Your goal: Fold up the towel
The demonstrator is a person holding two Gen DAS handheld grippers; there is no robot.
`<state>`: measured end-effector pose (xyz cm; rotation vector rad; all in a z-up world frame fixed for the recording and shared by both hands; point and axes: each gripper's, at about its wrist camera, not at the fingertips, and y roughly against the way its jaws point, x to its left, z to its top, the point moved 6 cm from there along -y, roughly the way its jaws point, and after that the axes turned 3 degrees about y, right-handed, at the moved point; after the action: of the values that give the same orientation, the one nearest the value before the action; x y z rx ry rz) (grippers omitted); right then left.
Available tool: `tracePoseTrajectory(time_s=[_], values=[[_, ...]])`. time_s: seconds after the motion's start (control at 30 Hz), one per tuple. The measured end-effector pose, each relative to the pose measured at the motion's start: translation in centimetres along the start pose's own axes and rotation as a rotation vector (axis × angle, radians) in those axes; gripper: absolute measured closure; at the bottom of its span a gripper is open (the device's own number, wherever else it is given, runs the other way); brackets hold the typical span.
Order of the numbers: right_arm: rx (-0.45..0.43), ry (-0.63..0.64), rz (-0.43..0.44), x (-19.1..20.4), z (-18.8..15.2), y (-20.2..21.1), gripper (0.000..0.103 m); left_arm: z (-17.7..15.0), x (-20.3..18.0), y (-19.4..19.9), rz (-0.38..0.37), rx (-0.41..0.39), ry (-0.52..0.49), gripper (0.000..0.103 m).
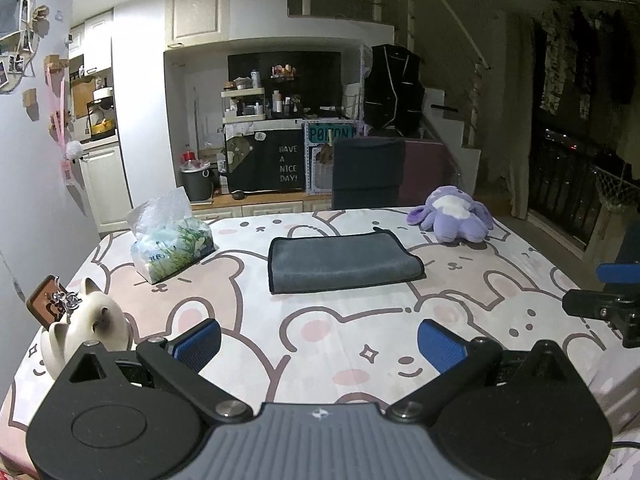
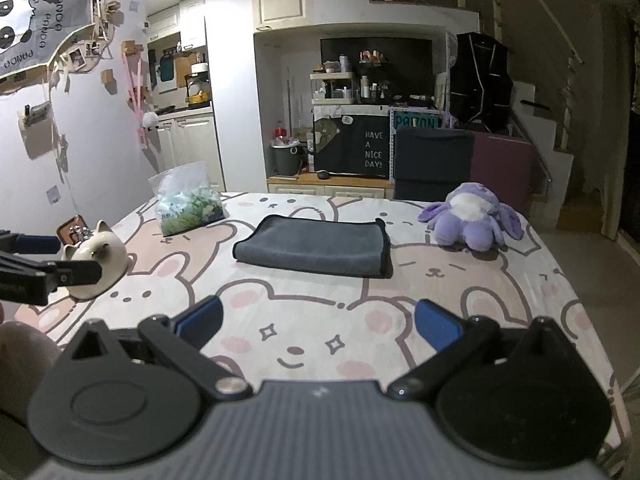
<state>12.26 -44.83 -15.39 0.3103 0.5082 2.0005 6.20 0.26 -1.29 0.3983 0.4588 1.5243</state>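
Both grippers, L [image 1: 319, 342] & R [image 2: 317, 322], fingers spread & empty, hover over surface [image 1: 352, 344] w/ grey towel [image 1: 342, 266] folded flat mid-surface, apparently done, hence nothing gripped.

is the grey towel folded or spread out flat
Folded: the grey towel shows a rounded doubled edge at one end and stacked layers at the other.
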Motion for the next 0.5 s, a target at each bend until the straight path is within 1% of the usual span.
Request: tracePoseTrajectory(time_s=[0.17, 0.4, 0.5], values=[[0.0, -0.004, 0.006, -0.01, -0.11, 0.02, 0.0, -0.45, 0.05, -0.06, -0.016, 0.014, 0.015, 0.0], [0.007, -0.002, 0.019, 0.2, -0.3, -0.34, 0.0, -0.96, -0.43, -0.27, -0.023, 0.027, -0.009, 0.0], [0.008, -0.005, 0.018, 0.25, -0.43, -0.51, 0.0, -1.01, -0.3, -0.38, -0.029, 0.034, -0.001, 0.0]])
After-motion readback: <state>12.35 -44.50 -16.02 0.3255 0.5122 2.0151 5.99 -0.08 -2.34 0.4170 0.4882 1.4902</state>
